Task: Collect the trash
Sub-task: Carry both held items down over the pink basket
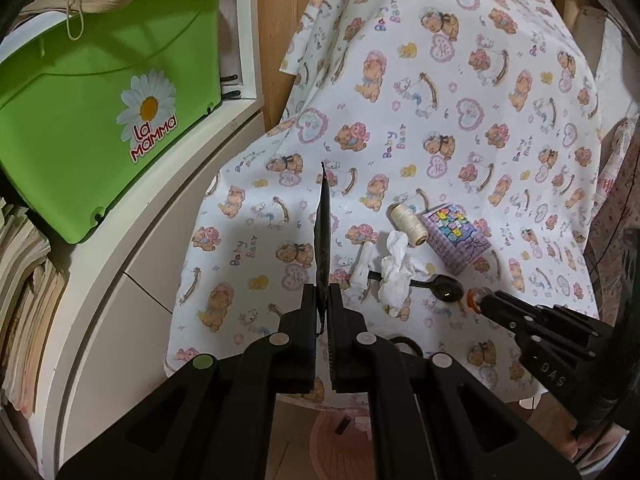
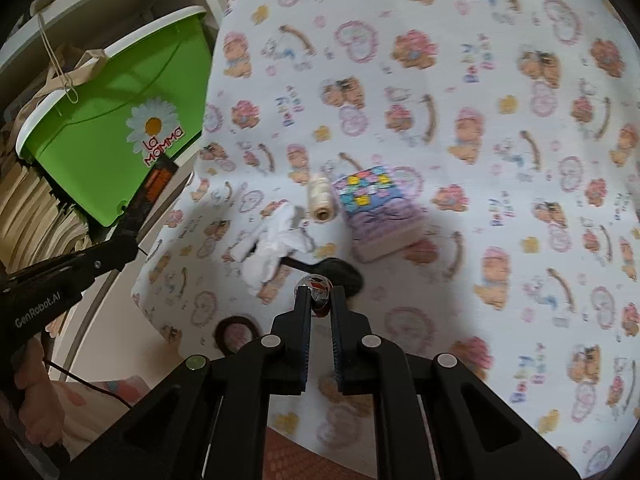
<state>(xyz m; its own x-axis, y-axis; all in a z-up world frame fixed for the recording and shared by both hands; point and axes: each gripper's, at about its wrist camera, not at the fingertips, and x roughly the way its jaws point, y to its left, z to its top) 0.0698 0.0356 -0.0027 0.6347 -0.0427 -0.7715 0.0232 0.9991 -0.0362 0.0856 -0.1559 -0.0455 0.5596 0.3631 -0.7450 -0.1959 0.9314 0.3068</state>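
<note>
Two hair ties (image 2: 236, 334), right view only

A soft, matt cotton cloth printed with teddy bears (image 1: 460, 128) covers the bench. The green plastic tub (image 1: 92, 120) looks smooth and slightly glossy; the crumpled white tissue paper (image 1: 396, 272) is matt beside a glossy black plastic spoon (image 1: 444, 289).

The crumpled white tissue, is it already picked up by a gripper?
No, the crumpled white tissue lies on the printed cloth, with no gripper touching it.
</note>
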